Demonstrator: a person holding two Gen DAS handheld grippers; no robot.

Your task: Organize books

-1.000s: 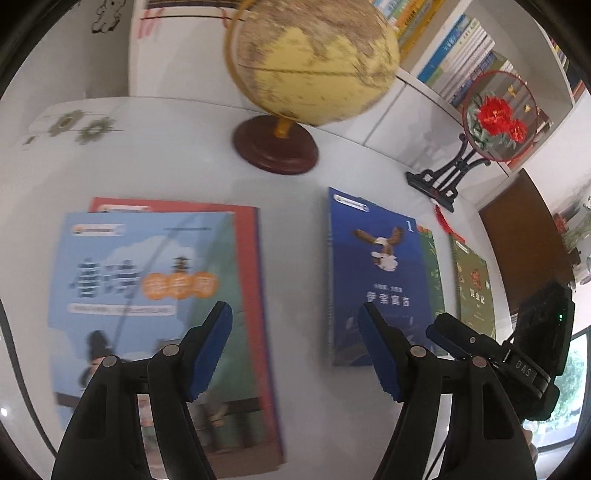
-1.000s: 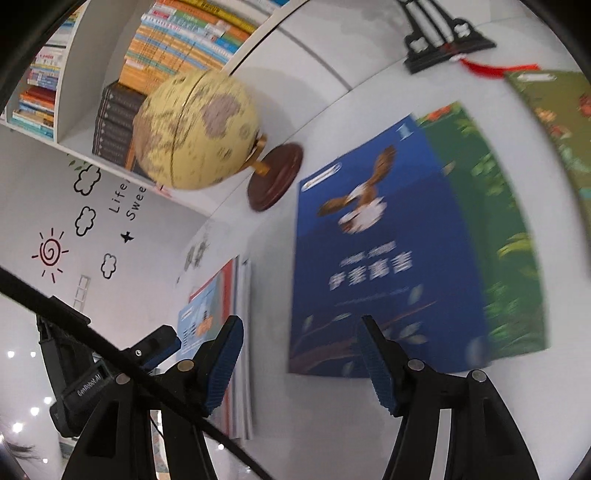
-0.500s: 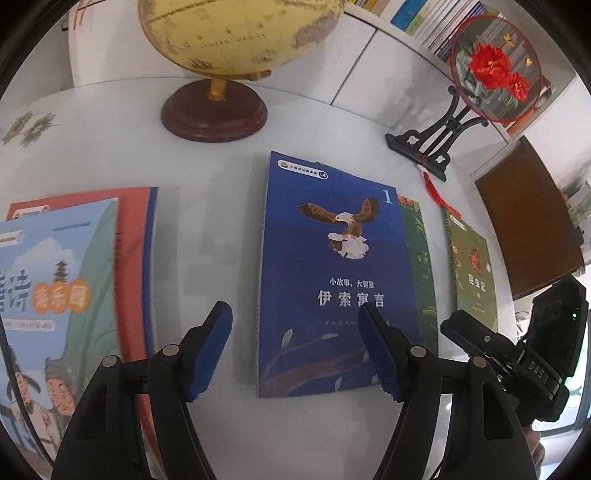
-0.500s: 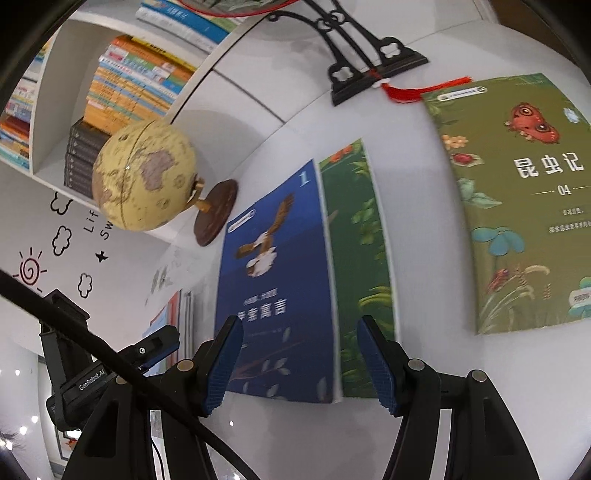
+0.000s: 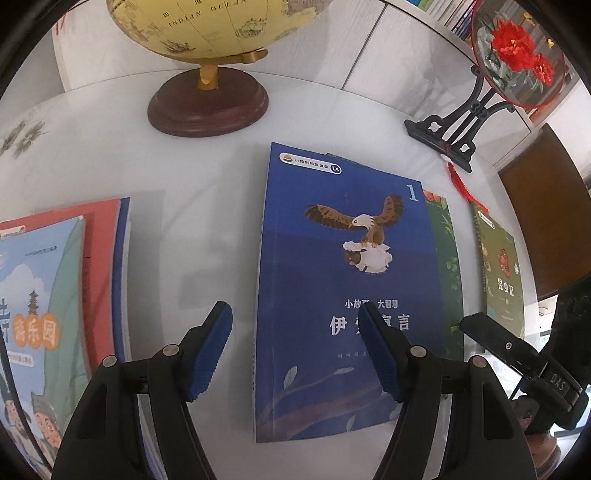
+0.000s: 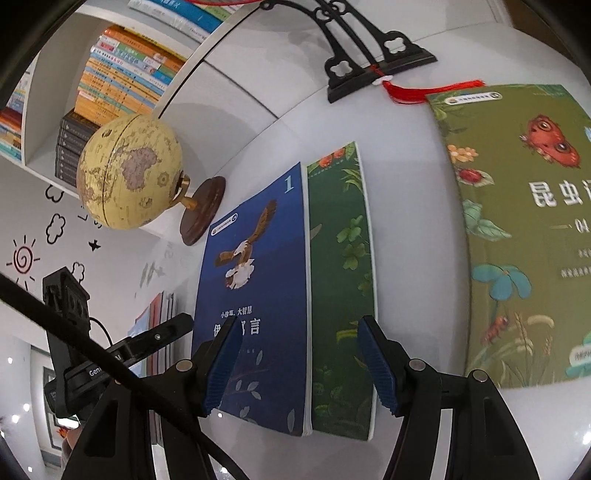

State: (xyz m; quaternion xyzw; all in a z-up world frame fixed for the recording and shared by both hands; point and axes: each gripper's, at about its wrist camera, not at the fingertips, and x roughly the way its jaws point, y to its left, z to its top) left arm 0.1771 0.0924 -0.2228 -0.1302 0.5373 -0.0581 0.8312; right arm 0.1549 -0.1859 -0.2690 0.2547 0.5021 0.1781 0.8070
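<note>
Both views look down on a white table [image 5: 192, 192].

Left wrist view: left gripper [image 5: 295, 350] at bottom centre, jaws spread wide, nothing between the pads, hovering above the table. Left pad over bare tabletop, right pad over the blue book [image 5: 343, 280] with the eagle cover. Blue book flat at frame centre, lying on a green book [image 5: 445, 258] whose right strip peeks out. Olive book [image 5: 498, 266] further right, apart from that pair. Stack [image 5: 55, 295] of books at the left edge, light-blue cover on top, red beneath. Globe [image 5: 214, 29] on a dark wooden base at top centre; fan stand [image 5: 465, 122] with red flowers at upper right. Right gripper's body visible at lower right.

Right wrist view: right gripper [image 6: 299, 365] at bottom centre, jaws likewise wide and empty, straddling the seam where blue book [image 6: 258, 295] overlaps green book [image 6: 343, 280]. Olive book [image 6: 517, 229] fills the right side. Shelf [image 6: 122, 74] of books at upper left.
</note>
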